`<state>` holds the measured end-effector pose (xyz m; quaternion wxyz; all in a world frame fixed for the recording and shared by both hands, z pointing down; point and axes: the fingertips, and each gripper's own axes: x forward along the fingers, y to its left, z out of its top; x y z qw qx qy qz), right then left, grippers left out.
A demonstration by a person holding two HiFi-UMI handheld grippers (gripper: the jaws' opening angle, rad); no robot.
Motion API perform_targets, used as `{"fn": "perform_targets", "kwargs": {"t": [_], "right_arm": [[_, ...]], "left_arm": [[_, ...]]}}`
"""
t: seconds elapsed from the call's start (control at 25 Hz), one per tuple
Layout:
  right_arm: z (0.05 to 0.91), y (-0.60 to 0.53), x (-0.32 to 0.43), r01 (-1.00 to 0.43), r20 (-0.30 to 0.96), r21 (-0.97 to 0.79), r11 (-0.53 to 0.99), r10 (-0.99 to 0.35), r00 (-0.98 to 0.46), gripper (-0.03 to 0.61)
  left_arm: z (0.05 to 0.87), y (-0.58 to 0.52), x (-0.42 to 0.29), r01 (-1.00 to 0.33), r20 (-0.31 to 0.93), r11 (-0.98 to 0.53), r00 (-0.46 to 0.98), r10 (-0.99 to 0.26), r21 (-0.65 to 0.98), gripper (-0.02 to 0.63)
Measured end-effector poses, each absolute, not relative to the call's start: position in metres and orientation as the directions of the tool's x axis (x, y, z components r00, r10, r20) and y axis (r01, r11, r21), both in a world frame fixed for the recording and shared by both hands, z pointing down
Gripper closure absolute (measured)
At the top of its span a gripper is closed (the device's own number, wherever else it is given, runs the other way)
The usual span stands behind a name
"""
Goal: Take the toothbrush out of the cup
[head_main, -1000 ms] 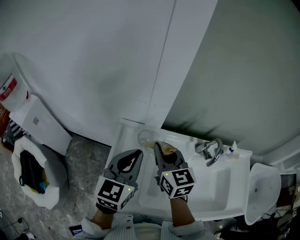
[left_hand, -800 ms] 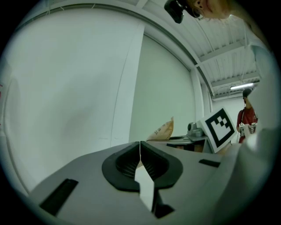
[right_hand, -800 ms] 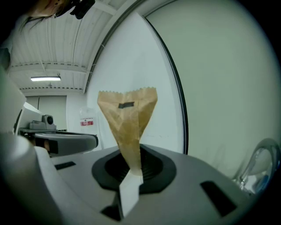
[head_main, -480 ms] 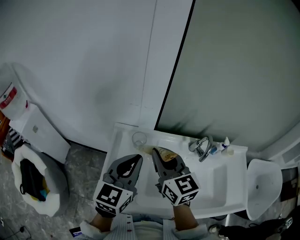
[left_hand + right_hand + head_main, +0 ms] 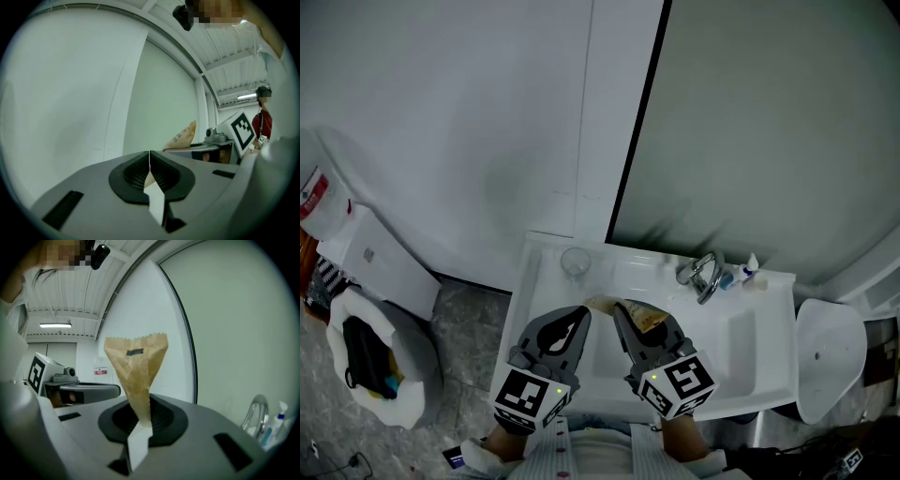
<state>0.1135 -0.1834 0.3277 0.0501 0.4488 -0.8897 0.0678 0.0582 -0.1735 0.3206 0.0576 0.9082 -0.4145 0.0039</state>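
Pointing to 12 o'clock over the sink (image 5: 750, 349), both grippers sit side by side, forearms cut off at 6 o'clock. Left gripper (image 5: 581, 312) jaws meet, empty. Right gripper (image 5: 630, 314) pinches a brown paper packet (image 5: 136, 366). Cup (image 5: 576, 263) stands at 12 o'clock of the left gripper; the toothbrush cannot be made out.

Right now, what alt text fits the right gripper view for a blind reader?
The right gripper, jaws shut, pinches a brown paper packet upright before a pale wall. A chrome faucet and small bottles show at lower right.
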Motion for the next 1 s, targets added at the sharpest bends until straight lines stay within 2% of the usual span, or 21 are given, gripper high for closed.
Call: {"fn": "perform_targets", "kwargs": {"t": [1.0], "right_arm": [[0.334,-0.169,0.116,-0.804,0.179,-0.086,0.588,-0.785,-0.593,0.541]], "left_arm": [[0.326,-0.167,0.054,-0.755,0.069,-0.647,0.655,-0.753,0.103,0.593]]}}
